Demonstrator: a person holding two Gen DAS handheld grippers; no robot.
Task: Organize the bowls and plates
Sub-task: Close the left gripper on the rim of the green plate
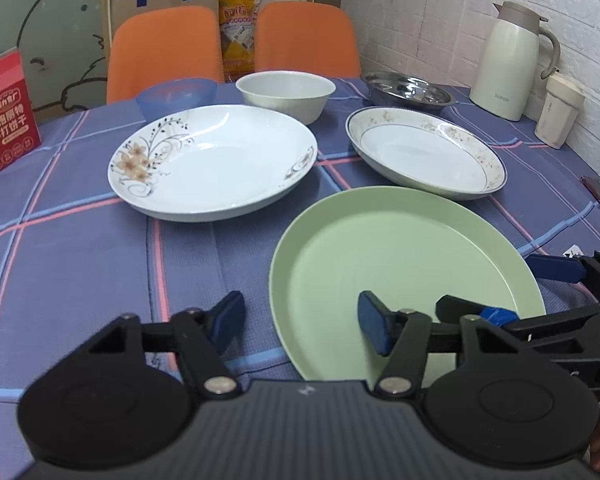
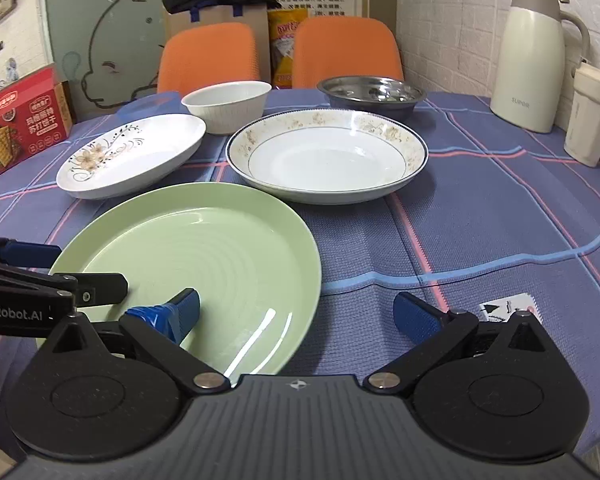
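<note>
A green plate [image 1: 400,264] [image 2: 204,252] lies nearest on the checked tablecloth. Behind it are a flower-patterned white plate [image 1: 216,160] [image 2: 136,152] and a gold-rimmed white plate [image 1: 424,156] [image 2: 328,156]. Further back stand a white bowl [image 1: 286,94] [image 2: 228,106], a blue bowl [image 1: 176,94] [image 2: 152,102] and a steel dish [image 1: 410,90] [image 2: 372,94]. My left gripper [image 1: 300,322] is open, its right finger over the green plate's near part. My right gripper [image 2: 300,314] is open, its left finger over the same plate. Both are empty.
A cream thermos jug [image 1: 512,60] [image 2: 536,56] and a cream cup [image 1: 558,112] [image 2: 590,116] stand at the right by the brick wall. A red cracker box [image 1: 4,116] [image 2: 20,124] is at the left. Two orange chairs [image 1: 168,48] [image 2: 208,56] are behind the table.
</note>
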